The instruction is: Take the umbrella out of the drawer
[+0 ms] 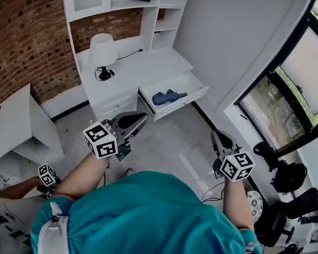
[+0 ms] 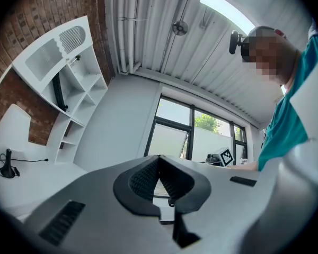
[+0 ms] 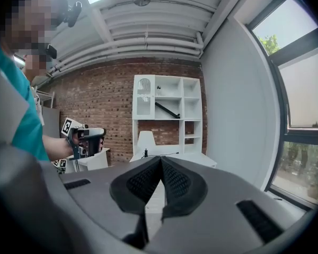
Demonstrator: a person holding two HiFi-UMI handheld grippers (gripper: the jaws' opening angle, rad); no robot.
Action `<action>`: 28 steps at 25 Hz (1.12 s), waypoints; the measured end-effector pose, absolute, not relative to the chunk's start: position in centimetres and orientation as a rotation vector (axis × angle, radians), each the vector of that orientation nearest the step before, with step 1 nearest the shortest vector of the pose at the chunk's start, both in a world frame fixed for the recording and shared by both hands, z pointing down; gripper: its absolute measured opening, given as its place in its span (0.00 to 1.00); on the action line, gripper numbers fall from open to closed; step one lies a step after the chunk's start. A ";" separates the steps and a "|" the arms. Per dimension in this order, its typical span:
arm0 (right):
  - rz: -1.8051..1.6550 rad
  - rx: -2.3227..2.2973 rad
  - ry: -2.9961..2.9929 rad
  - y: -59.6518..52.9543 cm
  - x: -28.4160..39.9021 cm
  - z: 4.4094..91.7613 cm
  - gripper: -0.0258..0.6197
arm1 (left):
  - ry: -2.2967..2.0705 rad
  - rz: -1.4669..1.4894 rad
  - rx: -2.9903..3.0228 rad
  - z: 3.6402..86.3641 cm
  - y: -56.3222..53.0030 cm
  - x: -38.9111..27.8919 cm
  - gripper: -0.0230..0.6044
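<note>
Your left claw (image 1: 142,118) is closed. Its two jaws meet at the tips and nothing is between them. Your right claw (image 1: 217,134) is in the same condition, with the jaws together and empty. You hold both over the floor (image 1: 172,150) in front of the desk (image 1: 148,70), and neither of them touches anything.

The umbrella (image 1: 167,96), blue and folded, lies inside the open drawer (image 1: 184,103) at the right end of the desk. The drawer is pulled out toward you, so its front panel stands past the desk edge, over the floor. The umbrella lies along the drawer, about in the middle, with free room at both its ends.

In the head view the tip of your left claw appears just beside the left front corner of the drawer. How much higher it is, I cannot tell. Your right claw is well apart from the drawer, to the right of it and nearer to you.

The grey wall (image 1: 238,36) stands close to the right end of the drawer, so the room there is narrow. On the left, a low white cabinet (image 1: 21,120) stands well apart. The lamp (image 1: 103,51) stands at the back left of the desk top, away from the drawer. The shelf unit (image 1: 151,20) covers only the back of the desk.
</note>
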State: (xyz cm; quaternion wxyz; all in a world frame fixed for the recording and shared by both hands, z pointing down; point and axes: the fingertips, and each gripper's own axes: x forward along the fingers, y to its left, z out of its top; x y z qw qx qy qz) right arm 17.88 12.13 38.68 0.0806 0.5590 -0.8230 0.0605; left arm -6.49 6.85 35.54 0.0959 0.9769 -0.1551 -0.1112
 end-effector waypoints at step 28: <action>0.192 1.581 -2.509 -15.3 8.3 38.4 0.07 | -0.578 -0.283 2.831 38.2 -15.1 -18.7 0.05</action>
